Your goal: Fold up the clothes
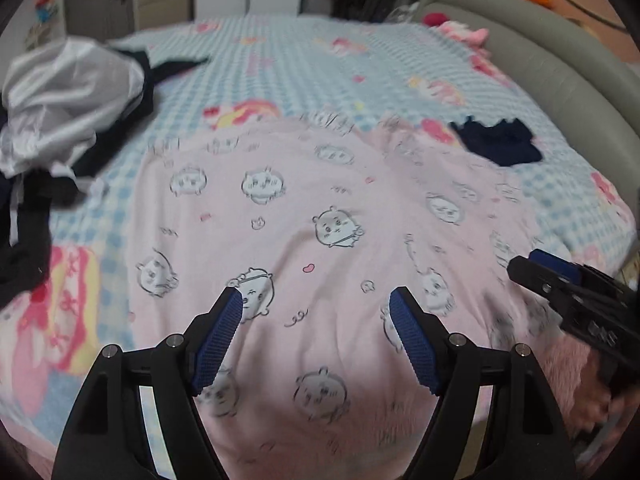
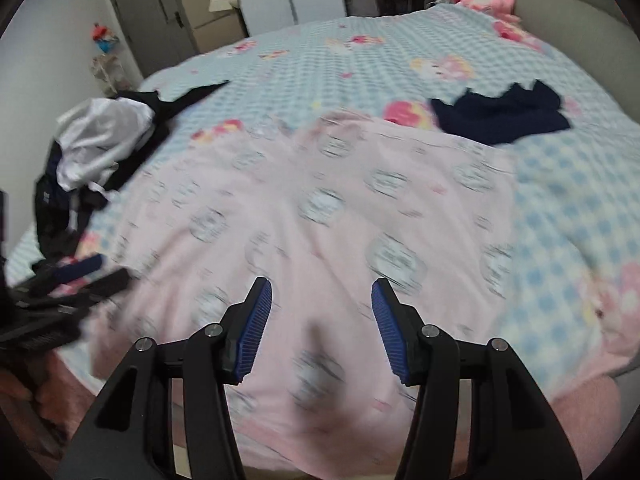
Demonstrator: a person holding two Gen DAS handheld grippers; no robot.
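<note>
Tongs first: the left gripper (image 1: 316, 308) stands wide with nothing between its blue ribbed pads, and the right gripper (image 2: 322, 300) is wide and empty too. Both hover above the near part of the pale pink soft garment printed with small cartoon animal faces (image 1: 320, 240), which lies spread rather flat on the blue-and-white checked bed cover (image 1: 304, 68).

I judge this cloth light, limp and a little fuzzy, so it will sag and drag when lifted. A pinch at an edge or corner should hold better than one in the middle.

The left view shows the faces sharply; the right view blurs them but shows the garment's right edge (image 2: 514, 184) and the dark navy small garment (image 2: 500, 118) more fully. A heap of white shiny and black clothes (image 1: 68, 96) lies to the left.
</note>
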